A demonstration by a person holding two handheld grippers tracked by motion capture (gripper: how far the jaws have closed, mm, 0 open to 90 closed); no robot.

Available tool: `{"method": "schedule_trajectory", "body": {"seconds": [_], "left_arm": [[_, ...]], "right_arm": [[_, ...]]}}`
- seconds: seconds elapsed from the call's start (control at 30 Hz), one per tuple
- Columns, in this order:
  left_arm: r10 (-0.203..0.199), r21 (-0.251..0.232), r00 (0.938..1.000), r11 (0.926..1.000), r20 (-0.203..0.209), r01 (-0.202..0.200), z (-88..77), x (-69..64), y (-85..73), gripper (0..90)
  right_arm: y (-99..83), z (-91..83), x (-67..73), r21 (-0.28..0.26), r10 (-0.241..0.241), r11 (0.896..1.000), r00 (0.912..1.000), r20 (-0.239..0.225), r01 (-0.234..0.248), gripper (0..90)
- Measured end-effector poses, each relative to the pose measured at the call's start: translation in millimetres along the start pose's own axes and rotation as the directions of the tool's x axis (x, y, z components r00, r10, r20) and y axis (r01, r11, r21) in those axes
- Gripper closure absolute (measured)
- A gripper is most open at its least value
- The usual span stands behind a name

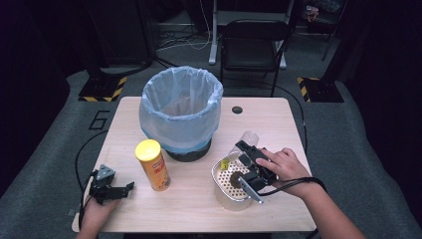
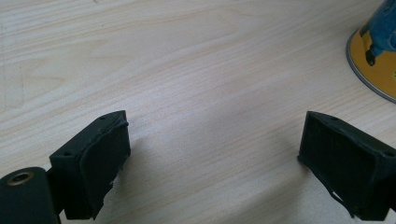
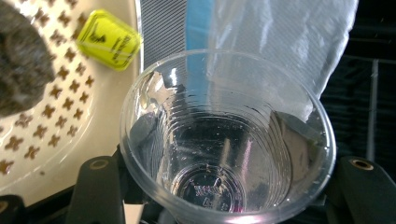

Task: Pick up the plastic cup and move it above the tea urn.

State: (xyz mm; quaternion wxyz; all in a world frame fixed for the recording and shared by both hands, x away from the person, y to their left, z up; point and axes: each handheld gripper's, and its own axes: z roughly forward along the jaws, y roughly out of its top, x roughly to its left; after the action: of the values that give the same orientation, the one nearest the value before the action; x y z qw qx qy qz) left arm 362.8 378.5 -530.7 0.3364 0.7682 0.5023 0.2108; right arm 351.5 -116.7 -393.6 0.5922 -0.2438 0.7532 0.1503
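Two black jaws of the right gripper [image 3: 224,186] clamp a clear cup [image 3: 227,140] between them, held above the perforated basket's [image 1: 219,186] far edge, the bin [image 1: 180,112] beyond, while the left gripper [image 2: 212,163] rests open, holding nothing, on the table [image 2: 187,70].

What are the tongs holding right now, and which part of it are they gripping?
The right tongs clamp a clear plastic cup across its lower body, near the base, beside the perforated basket. The left tongs stand open over bare table, holding nothing.
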Motion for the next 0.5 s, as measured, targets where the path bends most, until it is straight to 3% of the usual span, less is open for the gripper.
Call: {"method": "schedule_trajectory", "body": {"seconds": [0.07, 0.13, 0.17, 0.2, 0.27, 0.33, 0.47, 0.5], "left_arm": [[0.0, 0.0, 1.0, 1.0, 0.0, 0.0, 0.0, 0.0, 0.0, 8.5], [0.0, 0.0, 1.0, 1.0, 0.0, 0.0, 0.0, 0.0, 0.0, 8.5], [0.0, 0.0, 1.0, 1.0, 0.0, 0.0, 0.0, 0.0, 0.0, 8.5], [0.0, 0.0, 1.0, 1.0, 0.0, 0.0, 0.0, 0.0, 0.0, 8.5], [0.0, 0.0, 1.0, 1.0, 0.0, 0.0, 0.0, 0.0, 0.0, 8.5], [0.0, 0.0, 1.0, 1.0, 0.0, 0.0, 0.0, 0.0, 0.0, 8.5], [0.001, 0.0, 1.0, 1.0, 0.0, -0.001, 0.0, 0.1, 0.0, 8.5], [0.0, 0.0, 1.0, 1.0, 0.0, 0.0, 0.0, 0.0, 0.0, 8.5]], "right_arm": [[-1.1, 0.8, -1.6, -0.006, 0.014, 1.0, 0.9999, -0.009, -0.014, 36.1], [-4.1, 2.6, -7.4, -0.021, 0.045, 0.999, 0.9989, -0.015, -0.045, 36.1], [-6.6, 4.2, -10.2, -0.032, 0.087, 0.996, 0.9959, -0.027, -0.088, 35.9], [-6.6, 4.2, -10.2, -0.032, 0.087, 0.996, 0.9959, -0.027, -0.088, 35.9], [-9.9, 5.9, -16.0, -0.046, 0.146, 0.988, 0.9887, -0.037, -0.147, 35.8], [-10.7, 6.3, -17.7, -0.051, 0.167, 0.984, 0.9847, -0.047, -0.17, 35.8], [-14.1, 7.0, -23.6, -0.088, 0.286, 0.953, 0.9556, -0.071, -0.291, 35.7], [-16.9, 6.9, -25.6, -0.12, 0.371, 0.918, 0.9256, -0.076, -0.378, 35.7]]}}
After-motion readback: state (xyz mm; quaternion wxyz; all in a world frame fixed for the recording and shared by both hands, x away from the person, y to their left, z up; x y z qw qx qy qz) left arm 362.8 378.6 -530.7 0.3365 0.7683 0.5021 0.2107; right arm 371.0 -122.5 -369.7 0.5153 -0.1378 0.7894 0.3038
